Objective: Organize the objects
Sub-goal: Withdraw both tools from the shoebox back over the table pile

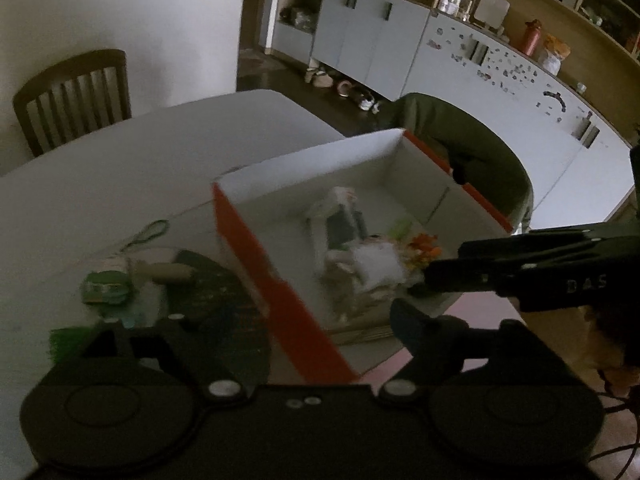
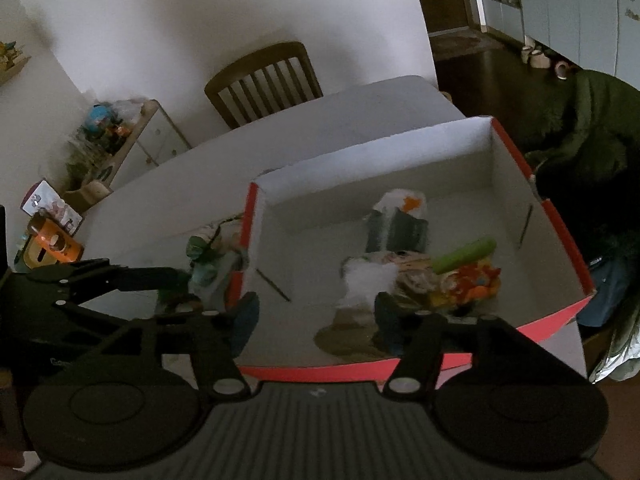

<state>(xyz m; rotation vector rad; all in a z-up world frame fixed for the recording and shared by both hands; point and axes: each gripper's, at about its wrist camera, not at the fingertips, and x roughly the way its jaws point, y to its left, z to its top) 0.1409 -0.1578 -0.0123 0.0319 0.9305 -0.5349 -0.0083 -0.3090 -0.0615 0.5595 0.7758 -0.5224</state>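
Note:
A cardboard box [image 1: 256,240] with red-orange outer walls and a white inside stands on the white table [image 1: 120,168]. It holds a white fluffy piece [image 2: 364,276], a dark and white pack [image 2: 400,224], a green tube [image 2: 464,256] and an orange toy [image 2: 476,280]. My left gripper [image 1: 264,332] is open above the box's near left wall, with nothing between its fingers. My right gripper [image 2: 316,320] is open over the near part of the box, holding nothing. Left of the box lie a green and white item [image 1: 104,288], a beige roll [image 1: 168,272] and a dark round mat [image 1: 224,300].
A wooden chair [image 2: 264,80] stands at the table's far side. A dark green jacket [image 1: 472,152] hangs over a seat to the right of the box. Pale cabinets [image 1: 400,48] line the far wall. A low shelf with toys [image 2: 120,136] stands at the left.

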